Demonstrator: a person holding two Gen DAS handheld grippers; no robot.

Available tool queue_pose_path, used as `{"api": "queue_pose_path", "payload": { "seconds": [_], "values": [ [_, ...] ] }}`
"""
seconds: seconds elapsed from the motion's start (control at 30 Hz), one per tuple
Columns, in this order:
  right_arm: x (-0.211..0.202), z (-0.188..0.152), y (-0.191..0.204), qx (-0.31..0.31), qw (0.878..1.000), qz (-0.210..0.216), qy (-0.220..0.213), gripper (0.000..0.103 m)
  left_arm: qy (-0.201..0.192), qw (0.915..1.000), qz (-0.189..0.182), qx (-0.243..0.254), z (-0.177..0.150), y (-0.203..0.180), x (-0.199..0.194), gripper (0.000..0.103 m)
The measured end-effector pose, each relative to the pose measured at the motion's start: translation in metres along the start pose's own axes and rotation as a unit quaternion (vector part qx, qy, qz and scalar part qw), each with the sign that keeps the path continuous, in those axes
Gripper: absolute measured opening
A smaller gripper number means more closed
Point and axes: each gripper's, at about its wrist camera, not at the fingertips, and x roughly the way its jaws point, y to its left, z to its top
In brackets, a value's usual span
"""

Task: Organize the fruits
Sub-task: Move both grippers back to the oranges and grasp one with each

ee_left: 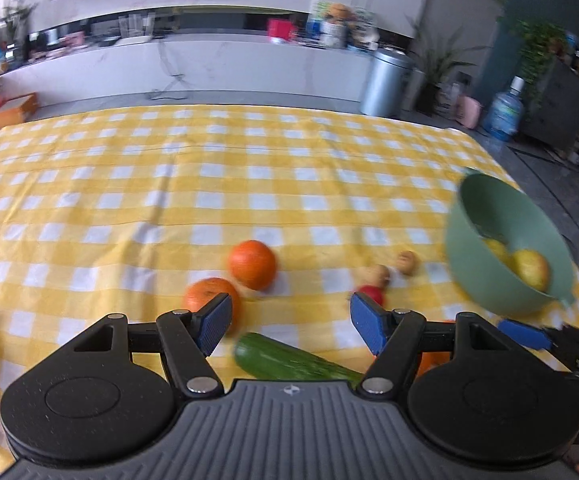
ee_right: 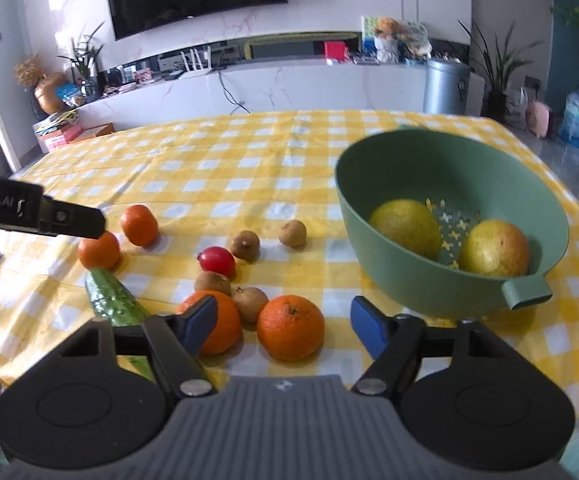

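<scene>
Both grippers open wide, holding nothing.
Left gripper (ee_left: 291,324) hovers above the cucumber (ee_left: 289,358) — two oranges (ee_left: 252,265) at 11 o'clock. Right gripper (ee_right: 283,326) frames an orange (ee_right: 290,328); green bowl (ee_right: 389,280) with two yellow fruits (ee_right: 493,248) sits at 1 o'clock on the table (ee_right: 249,160).

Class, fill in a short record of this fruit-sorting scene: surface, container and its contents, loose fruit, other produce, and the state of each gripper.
surface: table with yellow checked cloth
container: green bowl, upright, at the right
in bowl: two yellow fruits
loose oranges: four; nearest
small brown fruits: four; one at
red fruit: one
other produce: cucumber, lying flat
left gripper: open, holding nothing
right gripper: open, holding nothing, above the nearest orange
</scene>
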Motion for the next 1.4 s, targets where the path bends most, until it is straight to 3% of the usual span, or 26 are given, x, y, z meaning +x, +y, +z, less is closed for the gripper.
{"api": "queue_pose_path", "payload": {
  "seconds": [0.2,0.53,0.83,1.0,1.07,1.4],
  "values": [
    [0.012,0.000,-0.009,0.033,0.999,0.000,0.021,0.054,-0.003,0.9985,0.032,-0.044,-0.001,0.022,0.012,0.080],
    [0.023,0.000,-0.014,0.053,0.998,0.005,0.028,0.049,0.005,0.9961,0.086,-0.015,-0.005,0.016,0.037,0.079],
    [0.031,0.000,-0.018,0.068,0.997,0.023,0.040,0.048,0.025,0.9960,0.083,-0.023,-0.008,0.019,0.053,0.072],
    [0.038,0.000,-0.017,0.070,0.995,0.032,0.060,0.048,0.026,0.9955,0.086,-0.030,-0.008,0.021,0.056,0.067],
    [0.039,-0.001,-0.017,0.071,0.995,0.033,0.061,0.044,0.025,0.9954,0.088,-0.027,-0.008,0.021,0.057,0.063],
    [0.039,-0.001,-0.015,0.064,0.996,0.031,0.060,0.044,0.021,0.9956,0.089,-0.022,-0.009,0.021,0.059,0.054]
  ]
}}
